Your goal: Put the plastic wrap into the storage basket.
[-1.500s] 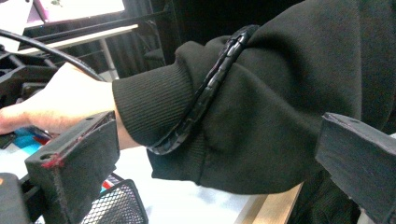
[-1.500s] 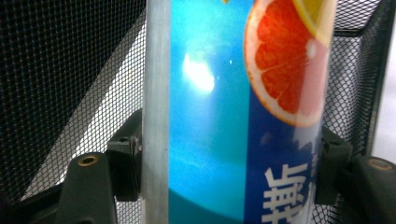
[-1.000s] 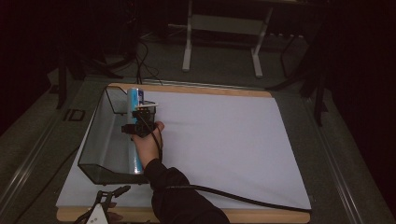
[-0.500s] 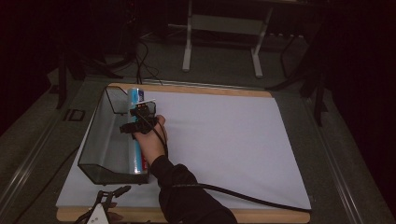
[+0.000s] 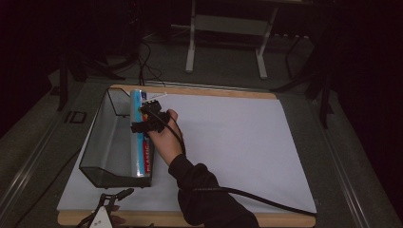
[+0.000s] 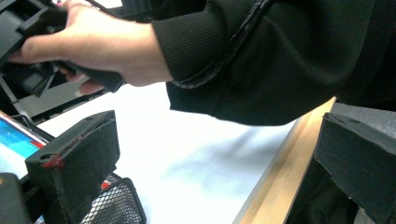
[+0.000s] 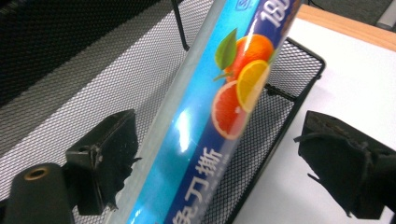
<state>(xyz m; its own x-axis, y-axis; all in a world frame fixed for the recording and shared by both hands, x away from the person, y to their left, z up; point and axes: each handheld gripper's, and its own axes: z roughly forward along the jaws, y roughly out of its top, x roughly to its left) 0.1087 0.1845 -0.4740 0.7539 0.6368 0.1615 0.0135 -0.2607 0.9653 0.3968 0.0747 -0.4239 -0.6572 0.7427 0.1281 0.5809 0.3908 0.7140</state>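
The right hand-held gripper has just been opening, jaws apart astride the blue wrap box lying in the mesh basket on the bench, release underway, next a clean lift away.

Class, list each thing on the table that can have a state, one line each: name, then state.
Box: released, lying along the basket's right wall, not gripped.
Basket: upright on the paper, holding the box.
Right tool: open, jaws have just been opening, above the box, pads apart from it.
Left tool: open, at the table's near edge, holding nothing.
Paper: flat on the board.
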